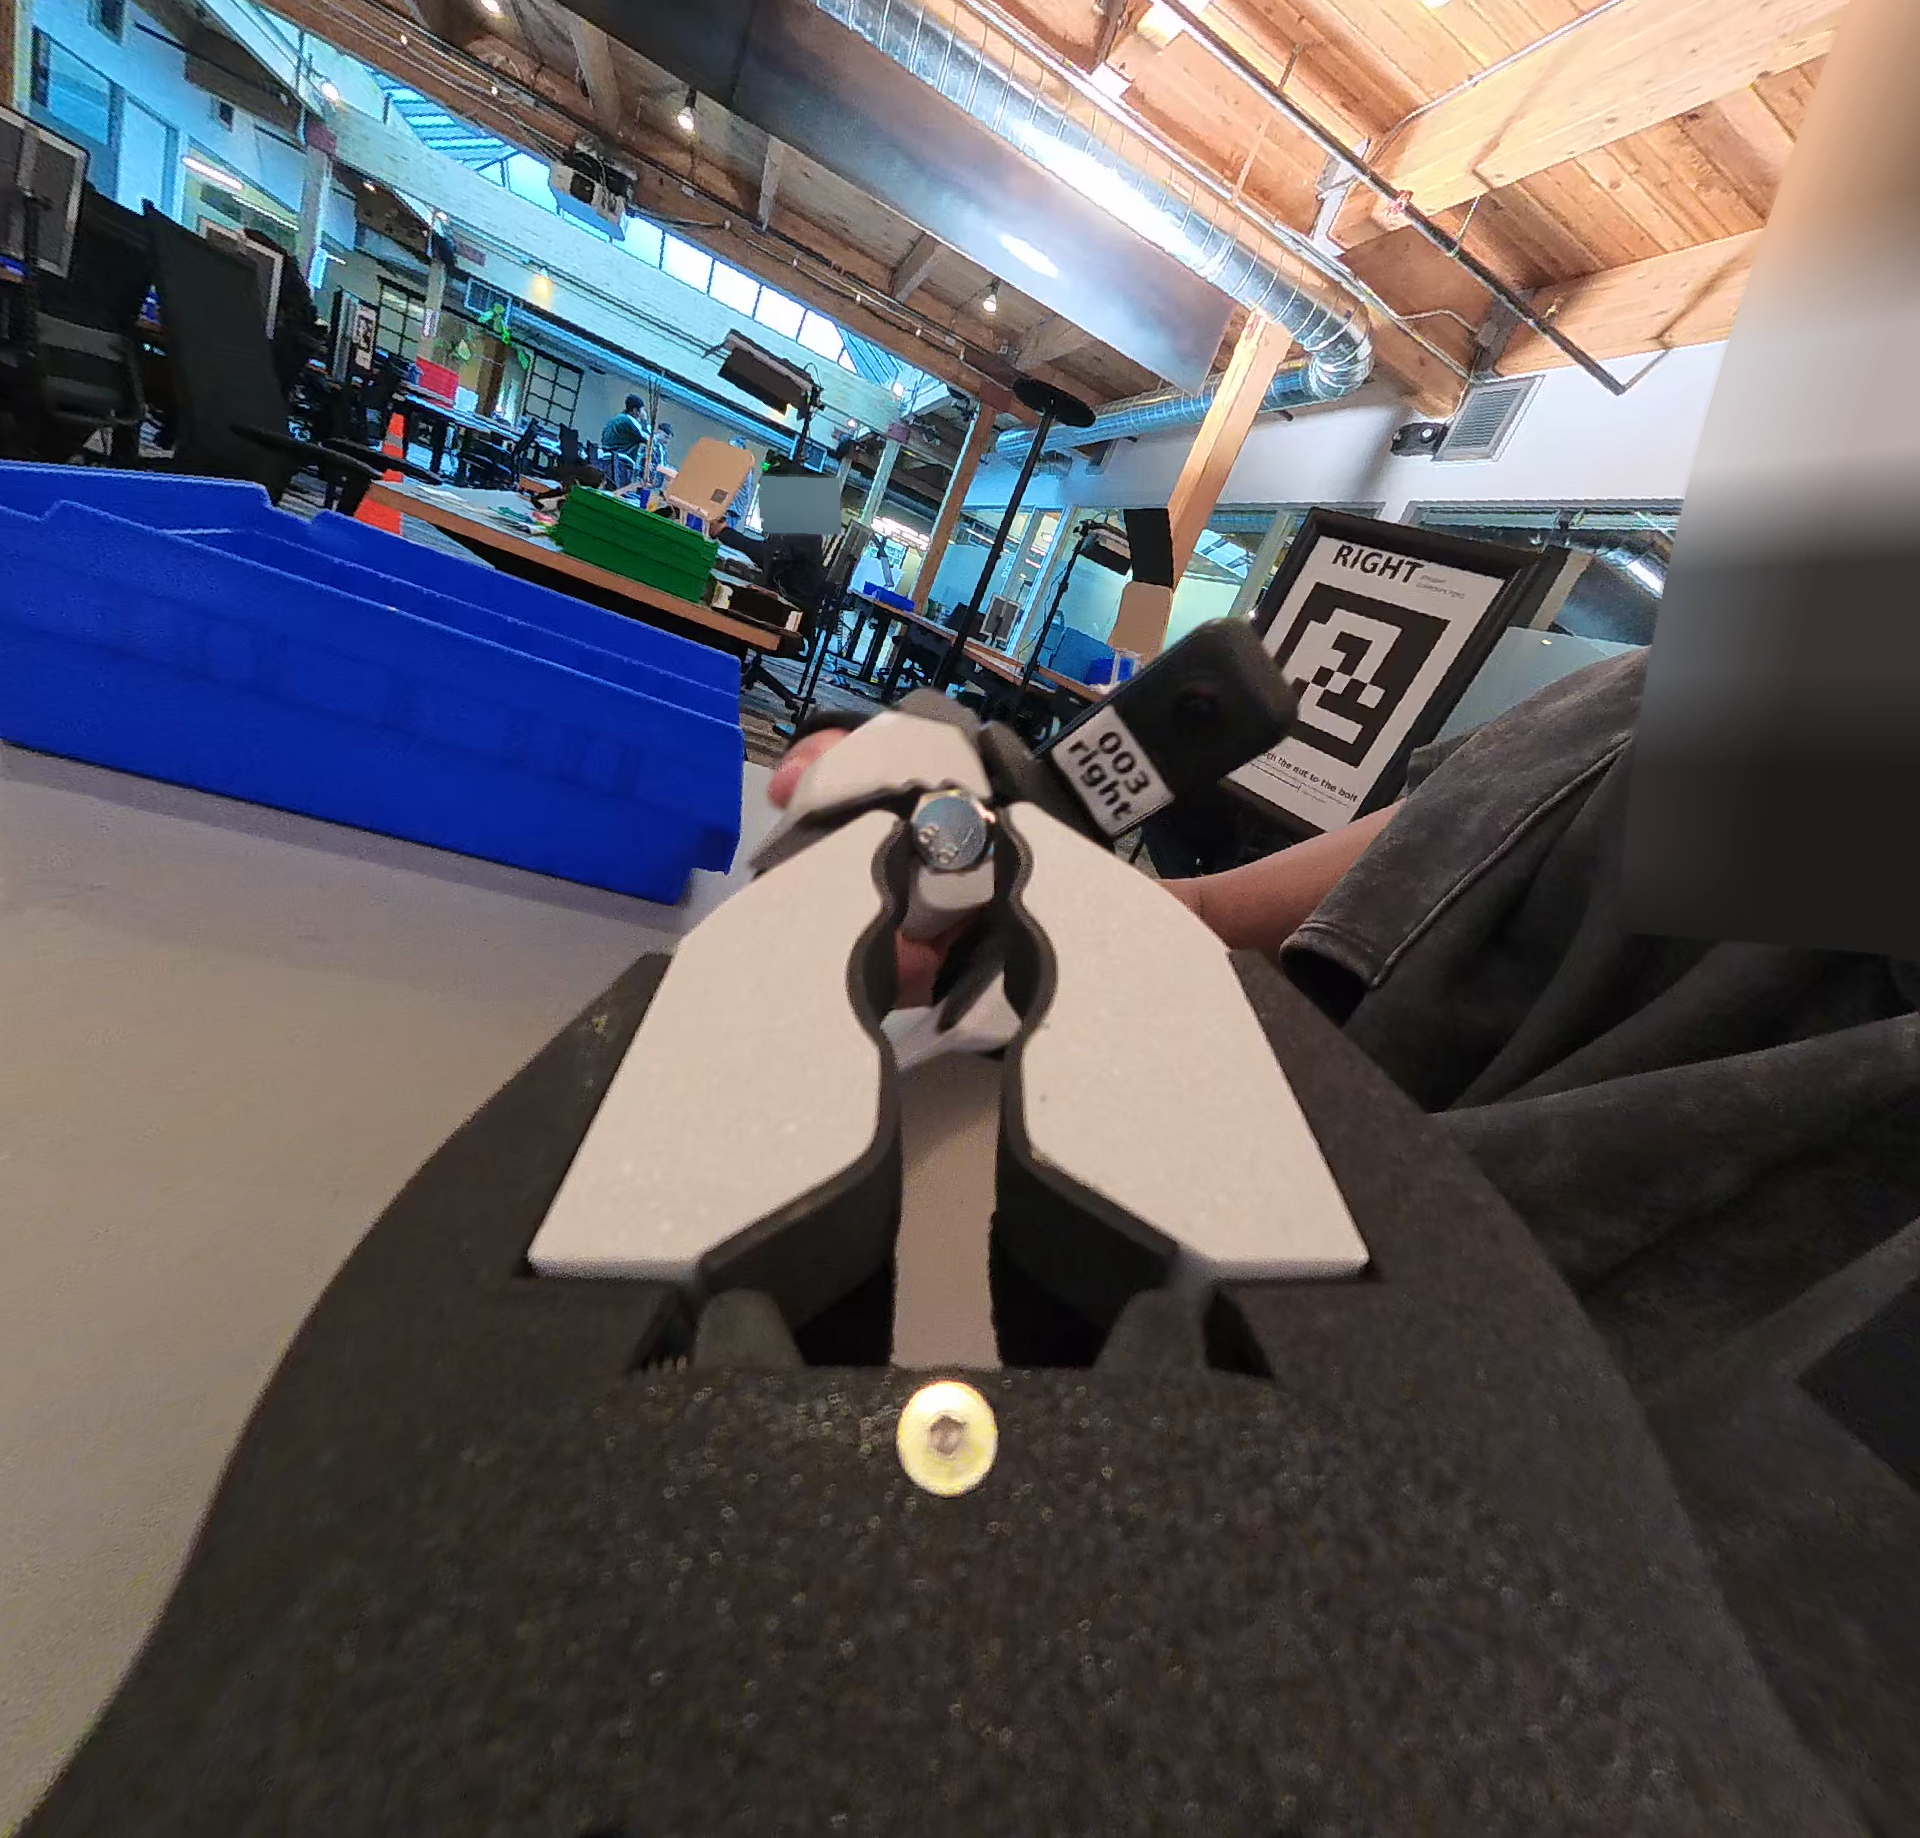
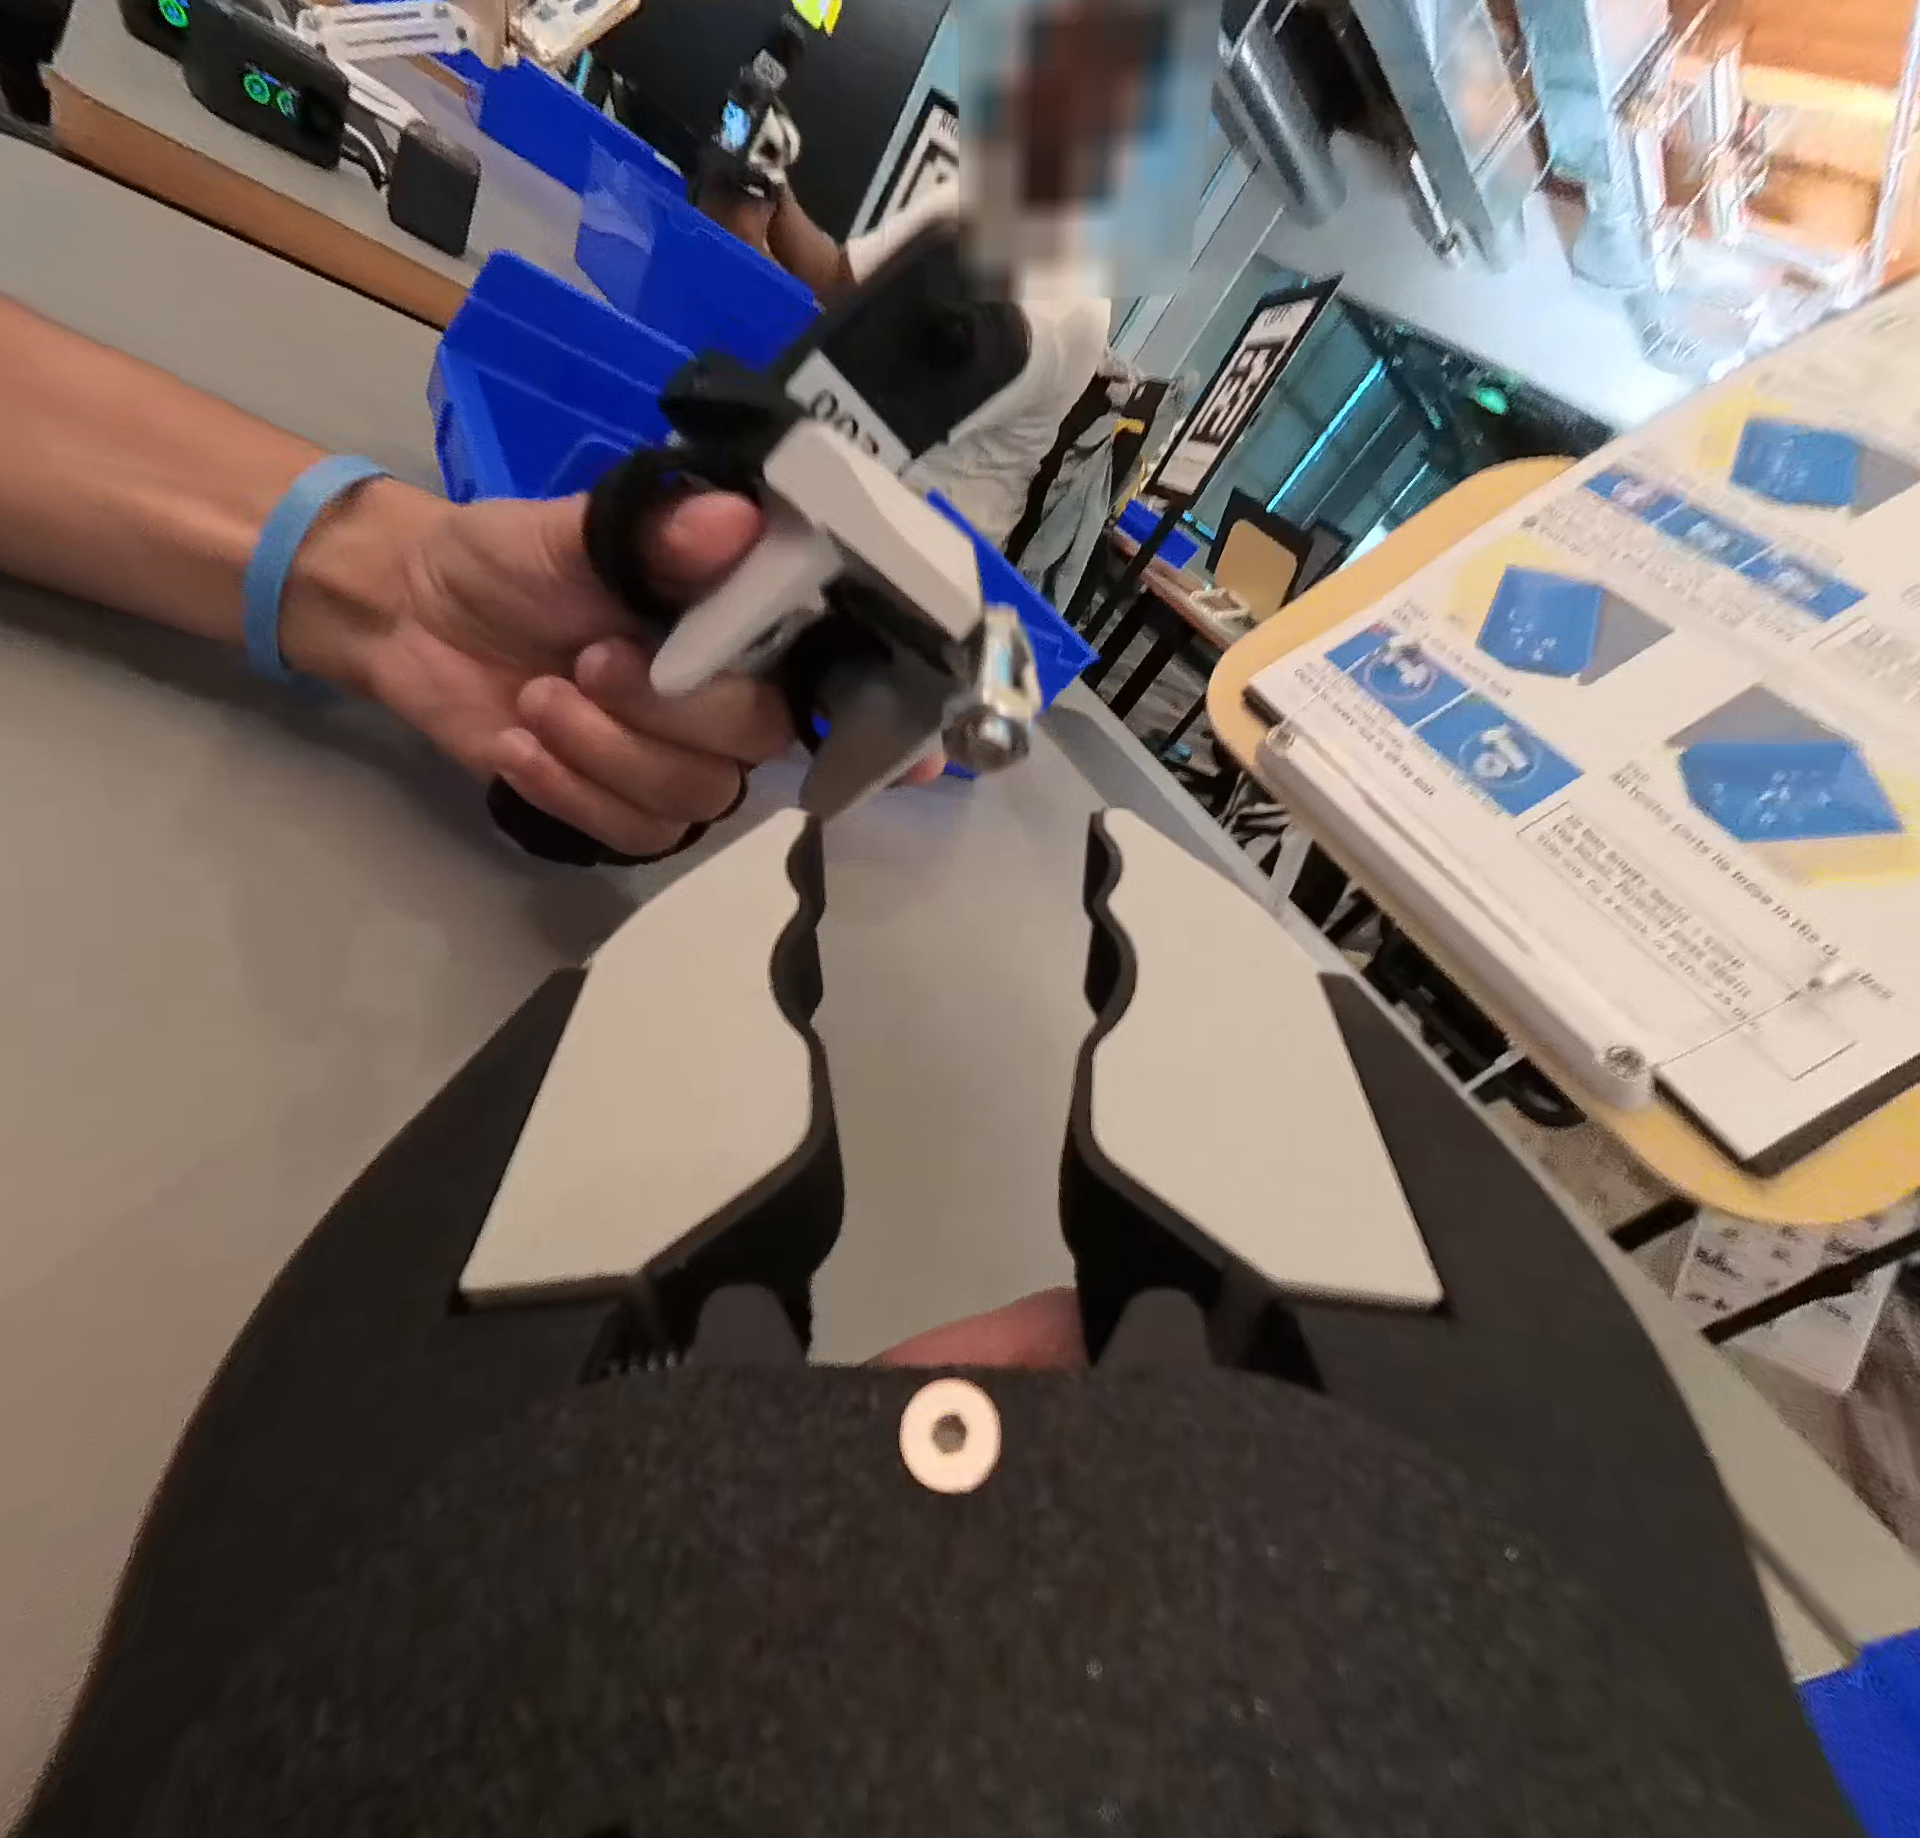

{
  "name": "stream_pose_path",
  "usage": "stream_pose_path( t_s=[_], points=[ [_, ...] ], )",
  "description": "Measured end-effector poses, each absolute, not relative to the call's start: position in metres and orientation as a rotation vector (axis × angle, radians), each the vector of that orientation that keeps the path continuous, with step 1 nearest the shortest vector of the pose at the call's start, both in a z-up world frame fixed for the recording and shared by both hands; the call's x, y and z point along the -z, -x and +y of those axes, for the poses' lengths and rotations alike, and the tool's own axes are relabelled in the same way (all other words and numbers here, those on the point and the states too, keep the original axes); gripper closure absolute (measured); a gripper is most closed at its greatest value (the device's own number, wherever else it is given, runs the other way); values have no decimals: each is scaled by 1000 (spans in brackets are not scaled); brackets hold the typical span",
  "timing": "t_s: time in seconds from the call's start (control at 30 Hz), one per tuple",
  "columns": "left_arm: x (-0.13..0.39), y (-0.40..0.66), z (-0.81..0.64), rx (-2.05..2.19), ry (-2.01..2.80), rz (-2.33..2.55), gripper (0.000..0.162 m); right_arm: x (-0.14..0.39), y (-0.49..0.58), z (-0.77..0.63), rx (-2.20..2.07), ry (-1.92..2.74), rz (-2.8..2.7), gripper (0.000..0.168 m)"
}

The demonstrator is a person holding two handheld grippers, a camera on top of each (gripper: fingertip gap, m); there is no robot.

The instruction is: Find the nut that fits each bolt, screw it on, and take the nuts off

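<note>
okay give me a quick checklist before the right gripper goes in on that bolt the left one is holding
1. Left gripper shut on the bolt: ok.
2. Right gripper open and empty: ok.
3. Nut on the bolt's end, facing the right gripper: ok, though blurred.
4. Right gripper lined up with the nut: not ok, the nut sits above the fingertips.
5. How far the nut is threaded: cannot tell.
6. Blue bin clear of both grippers: ok.

bolt: silver hex-head steel, clamped at the tip of the left gripper, held above the grey table
nut: silver hex, threaded on the bolt's end
</note>
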State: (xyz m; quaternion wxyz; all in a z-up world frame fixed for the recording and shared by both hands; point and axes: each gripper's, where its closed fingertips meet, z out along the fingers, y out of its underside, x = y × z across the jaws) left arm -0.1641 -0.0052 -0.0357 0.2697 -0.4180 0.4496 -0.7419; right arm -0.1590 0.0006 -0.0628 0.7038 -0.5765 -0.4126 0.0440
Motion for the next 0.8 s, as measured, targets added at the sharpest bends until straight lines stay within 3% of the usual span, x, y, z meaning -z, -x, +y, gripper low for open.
stream_pose_path(
  t_s=[0.13,0.3,0.5,0.67,0.8],
  points=[
    [35,165,-3,2000,1127,1204,148,41,174,-21,-90,1189,-956,123],
    [34,165,-7,2011,1112,1212,147,74,161,6,-141,1340,-909,119],
    [37,164,-4,1991,1131,1219,147,44,176,-21,-109,1198,-952,124],
    [34,166,-7,2000,1112,1215,147,86,165,6,-167,1374,-916,121],
    [34,165,-4,1990,1119,1206,147,62,163,-5,-352,1342,-825,128]
  ],
)
